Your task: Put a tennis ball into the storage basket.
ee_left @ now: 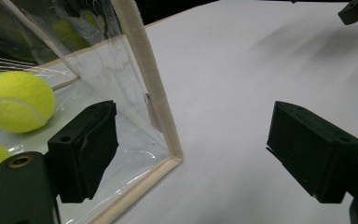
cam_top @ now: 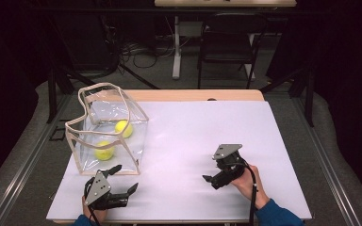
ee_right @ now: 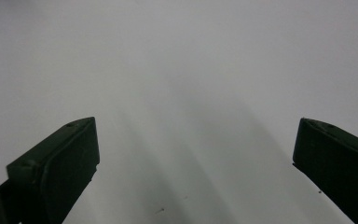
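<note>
High view: your left hand-held gripper point(cam_top: 125, 178) gapes wide beside the clear bag point(cam_top: 136, 117) holding two tennis balls point(cam_top: 104, 151); your right hand-held gripper point(cam_top: 212, 177) hangs released over the bench point(cam_top: 202, 127).

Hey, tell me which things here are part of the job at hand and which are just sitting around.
In the job:
- clear plastic bag with beige trim, standing open
- two yellow tennis balls inside the bag
- left gripper, open, next to the bag's near corner
- right gripper, open, over bare white table cover

Lying about:
- black chair beyond the table
- floor cables
</note>
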